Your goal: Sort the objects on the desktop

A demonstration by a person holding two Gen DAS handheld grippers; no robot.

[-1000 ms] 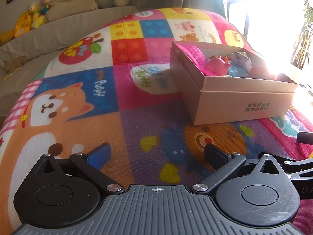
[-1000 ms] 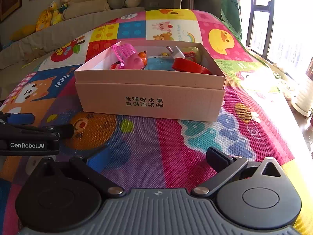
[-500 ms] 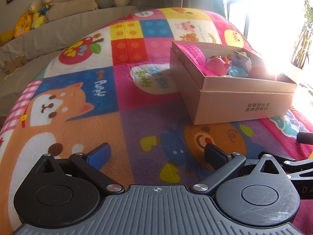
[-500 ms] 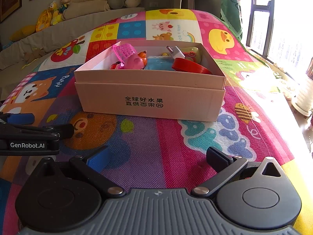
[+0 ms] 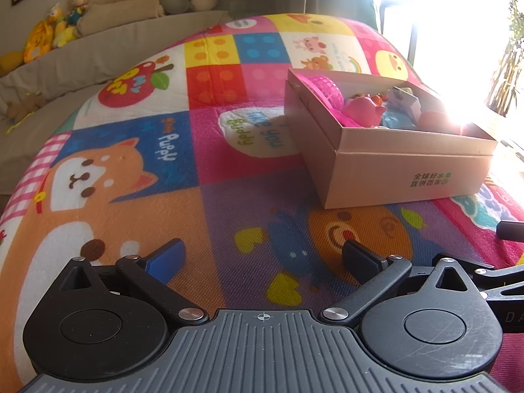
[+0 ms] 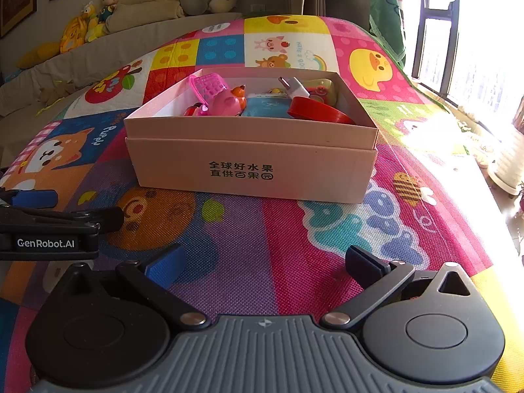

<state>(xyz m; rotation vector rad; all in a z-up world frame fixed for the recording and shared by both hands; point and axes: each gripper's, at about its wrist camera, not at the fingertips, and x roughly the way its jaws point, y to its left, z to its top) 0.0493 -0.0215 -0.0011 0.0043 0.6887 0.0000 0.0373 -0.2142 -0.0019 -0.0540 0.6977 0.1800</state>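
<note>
Your right gripper (image 6: pixel 262 262) and left gripper (image 5: pixel 262 257) sit at the bottom of their frames, fingers spread wide and empty over the play mat (image 6: pixel 262 239); nothing has shifted from the earlier frames. Mid-frame, your cardboard box (image 6: pixel 250 157) holds a pink pig toy (image 6: pixel 226 106), pink basket (image 6: pixel 208 85), blue pouch (image 6: pixel 267 108), red ring (image 6: pixel 319 113) and white plug (image 6: pixel 294 86); in the left view, glare at upper right washes out the box's far corner.

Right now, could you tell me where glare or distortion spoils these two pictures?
Left wrist view: window glare washes out the upper right and the box's far right corner. Right wrist view: glare only along the right edge; the box contents, such as the red ring, read clearly. Both views: fisheye bends the mat into a dome.
</note>
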